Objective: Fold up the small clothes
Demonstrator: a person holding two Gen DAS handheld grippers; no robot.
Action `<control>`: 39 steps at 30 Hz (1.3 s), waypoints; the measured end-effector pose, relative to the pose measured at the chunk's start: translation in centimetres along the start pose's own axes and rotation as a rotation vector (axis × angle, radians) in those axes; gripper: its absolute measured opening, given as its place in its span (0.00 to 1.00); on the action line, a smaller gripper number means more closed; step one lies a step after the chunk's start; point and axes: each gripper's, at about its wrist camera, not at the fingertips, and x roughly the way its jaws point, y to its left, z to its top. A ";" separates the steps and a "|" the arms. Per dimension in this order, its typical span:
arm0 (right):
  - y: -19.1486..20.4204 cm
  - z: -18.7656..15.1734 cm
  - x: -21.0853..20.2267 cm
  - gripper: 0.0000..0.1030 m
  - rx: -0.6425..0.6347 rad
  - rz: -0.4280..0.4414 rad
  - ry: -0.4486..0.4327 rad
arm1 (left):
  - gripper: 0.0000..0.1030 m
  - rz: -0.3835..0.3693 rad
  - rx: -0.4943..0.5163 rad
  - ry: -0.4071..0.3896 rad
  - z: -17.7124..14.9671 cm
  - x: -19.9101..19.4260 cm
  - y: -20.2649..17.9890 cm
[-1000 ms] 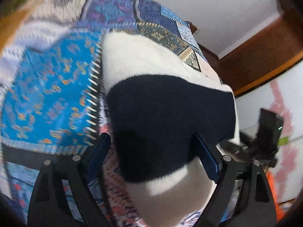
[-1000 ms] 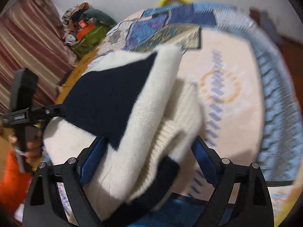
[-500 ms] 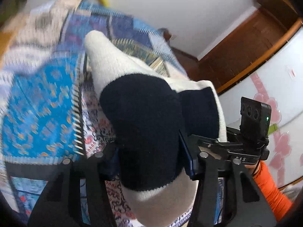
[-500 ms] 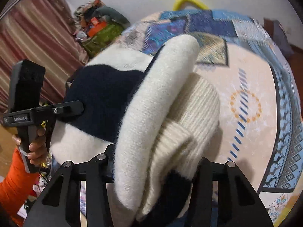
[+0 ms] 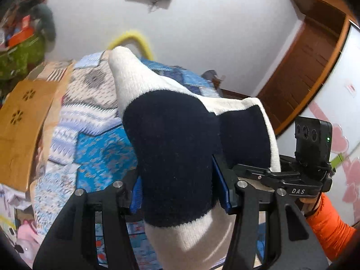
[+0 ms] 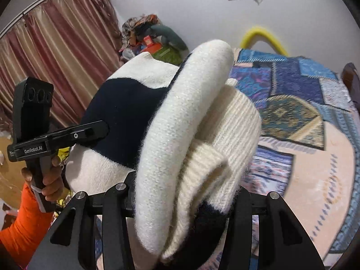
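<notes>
left gripper (image 5: 180, 193): you pinch the navy-and-cream sweater (image 5: 175, 153), jaws half closed, tilted down over the quilt (image 5: 99, 157)
right gripper (image 6: 180, 193): you clamp the sweater's thick folded end, tilted down

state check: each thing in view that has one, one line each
Cream and navy knit sweater: bundled, gripped at two spots, lifted off the bed.
Left gripper: shut on the sweater's navy band.
Right gripper: shut on the cream folds.
Patchwork bedspread: spread flat.
Striped curtain: drawn closed.
</notes>
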 end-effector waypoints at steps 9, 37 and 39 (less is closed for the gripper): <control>-2.2 -2.4 11.8 0.43 0.052 -0.009 0.185 | 0.52 0.049 -0.179 0.182 -4.5 7.6 10.3; 12.8 -3.5 -11.4 0.56 -0.300 -0.145 -0.420 | 0.61 0.216 0.124 -0.428 -8.1 -16.7 -6.8; 14.7 -4.5 -13.0 0.56 -0.327 -0.148 -0.478 | 0.61 0.215 0.129 -0.480 -9.2 -18.6 -8.2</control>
